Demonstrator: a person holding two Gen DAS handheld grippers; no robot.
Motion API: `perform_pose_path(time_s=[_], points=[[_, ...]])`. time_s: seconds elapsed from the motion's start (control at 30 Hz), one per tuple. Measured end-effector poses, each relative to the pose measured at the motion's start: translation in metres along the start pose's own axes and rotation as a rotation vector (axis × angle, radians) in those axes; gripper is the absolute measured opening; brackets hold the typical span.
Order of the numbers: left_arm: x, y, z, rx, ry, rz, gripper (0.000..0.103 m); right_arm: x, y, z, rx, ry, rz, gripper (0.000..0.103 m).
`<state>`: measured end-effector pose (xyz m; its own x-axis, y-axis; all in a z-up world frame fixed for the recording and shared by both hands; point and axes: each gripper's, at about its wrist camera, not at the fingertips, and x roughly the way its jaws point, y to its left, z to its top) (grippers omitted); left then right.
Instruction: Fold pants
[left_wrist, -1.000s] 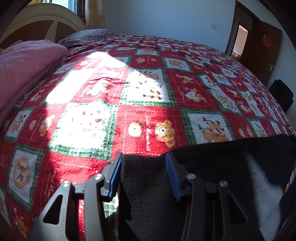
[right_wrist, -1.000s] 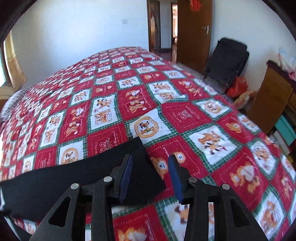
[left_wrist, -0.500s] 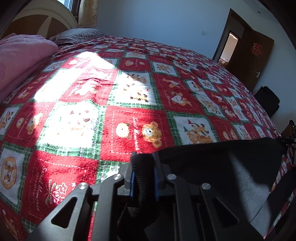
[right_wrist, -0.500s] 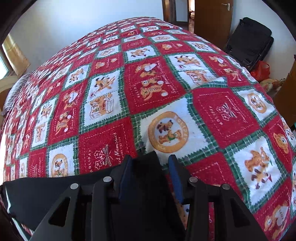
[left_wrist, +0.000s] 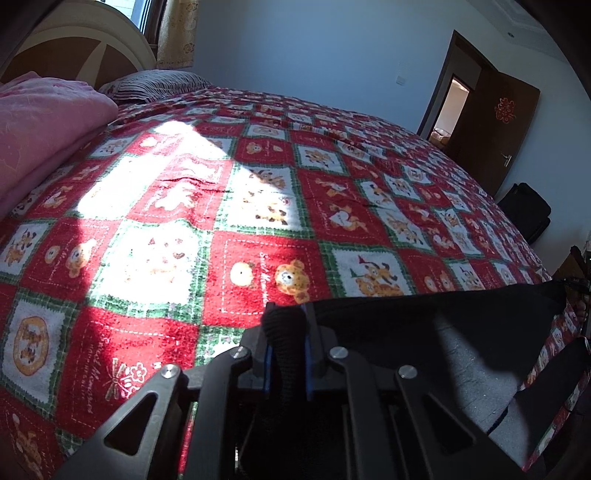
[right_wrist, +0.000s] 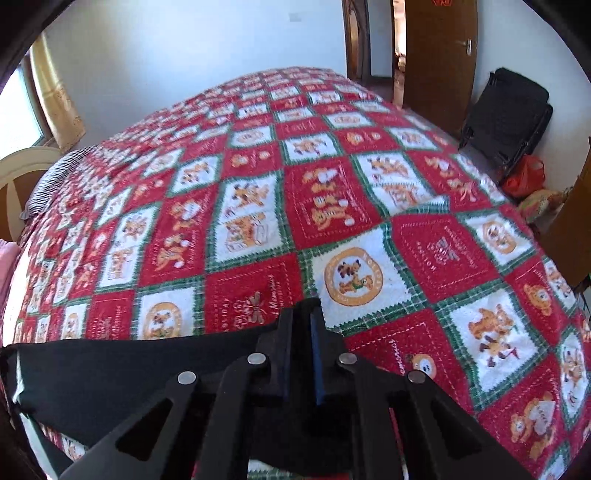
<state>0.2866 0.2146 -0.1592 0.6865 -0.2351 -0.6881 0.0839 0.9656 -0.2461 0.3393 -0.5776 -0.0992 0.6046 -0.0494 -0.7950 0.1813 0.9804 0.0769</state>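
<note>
Black pants (left_wrist: 461, 332) lie stretched along the near edge of a bed under a red, white and green patchwork bedspread (left_wrist: 258, 206). In the left wrist view my left gripper (left_wrist: 286, 314) is closing its jaws on a bunched corner of the black cloth, which the blue pads squeeze. In the right wrist view the pants (right_wrist: 129, 369) run off to the left. My right gripper (right_wrist: 301, 314) is closing its jaws on the opposite corner, and the cloth is pinched between its pads. The fabric between the two grippers looks taut.
A pink quilt (left_wrist: 44, 125) and a striped pillow (left_wrist: 155, 83) lie at the head of the bed. A dark door (left_wrist: 495, 122) stands open beyond the bed. A black suitcase (right_wrist: 506, 118), a red bag (right_wrist: 524, 177) and wooden furniture (right_wrist: 569, 229) stand beside the bed.
Both grippers went from open around the pants' edge to closed on it, the left first, then the right. The right one has moved further over the bed, its view tilting up again.
</note>
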Motion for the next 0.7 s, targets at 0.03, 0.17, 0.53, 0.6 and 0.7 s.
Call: perform_pose_path(time_s=[0.03,0.17,0.53,0.6,0.7], points=[[-0.003,0.000,0.000,0.002,-0.007,-0.003,0.013,-0.006,0.000,-0.001,-0.002,-0.013,0.003,0.009],[-0.013,-0.001,-0.001,0.001,-0.034,-0.014,0.013,-0.037,-0.002,-0.010,-0.005,-0.077,0.021,0.008],[-0.047,-0.002,-0.014,-0.012,-0.110,-0.057,0.013,-0.101,-0.020,-0.058,0.020,-0.168,0.059,0.008],[-0.053,-0.002,-0.019,-0.019,-0.124,-0.072,0.013,-0.108,-0.024,-0.067,0.026,-0.173,0.062,0.008],[-0.063,-0.002,-0.032,-0.020,-0.142,-0.088,0.013,-0.118,-0.032,-0.086,0.042,-0.179,0.068,0.008]])
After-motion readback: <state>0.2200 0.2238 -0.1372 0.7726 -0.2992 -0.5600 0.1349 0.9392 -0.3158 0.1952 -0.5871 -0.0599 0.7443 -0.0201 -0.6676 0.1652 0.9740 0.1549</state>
